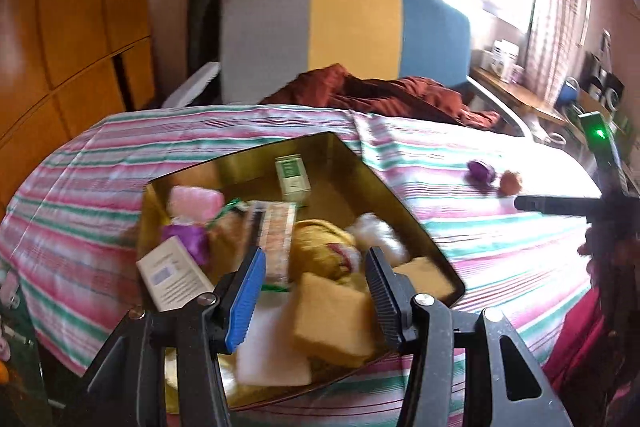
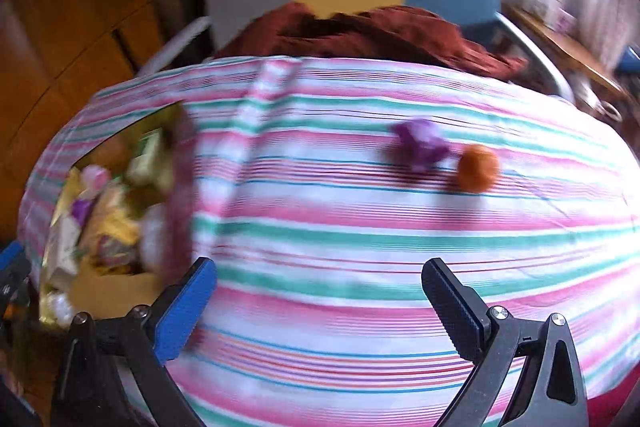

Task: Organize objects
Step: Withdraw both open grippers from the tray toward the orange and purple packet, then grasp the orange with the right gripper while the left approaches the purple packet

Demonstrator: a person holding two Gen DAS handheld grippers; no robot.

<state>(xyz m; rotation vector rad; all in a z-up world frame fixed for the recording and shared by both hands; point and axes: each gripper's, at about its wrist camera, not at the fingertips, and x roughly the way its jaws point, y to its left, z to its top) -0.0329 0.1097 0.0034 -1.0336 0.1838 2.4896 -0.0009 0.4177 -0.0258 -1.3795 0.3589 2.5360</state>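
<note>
A gold tin box (image 1: 420, 227) sits on the striped cloth (image 1: 500, 259), filled with several small items: a green carton (image 1: 292, 175), a white booklet (image 1: 172, 279), tan sponge-like squares (image 1: 332, 319). My left gripper (image 1: 316, 267) hovers over the box's near end, jaws part open; a tan square lies below them and the pads do not press on it. My right gripper (image 2: 320, 267) stands wide open over bare cloth, nothing between its fingers. Beyond it lie a purple crumpled thing (image 2: 418, 147) and an orange ball (image 2: 478, 169). The box (image 2: 120, 283) is at its left, blurred.
A chair (image 1: 352, 23) with a grey, yellow and blue back stands behind the table, with dark red fabric (image 1: 380, 91) heaped on its seat. A wooden wardrobe (image 1: 72, 27) fills the left. A cluttered desk (image 1: 520, 91) runs along the right. A red sleeve (image 1: 580, 347) shows at right.
</note>
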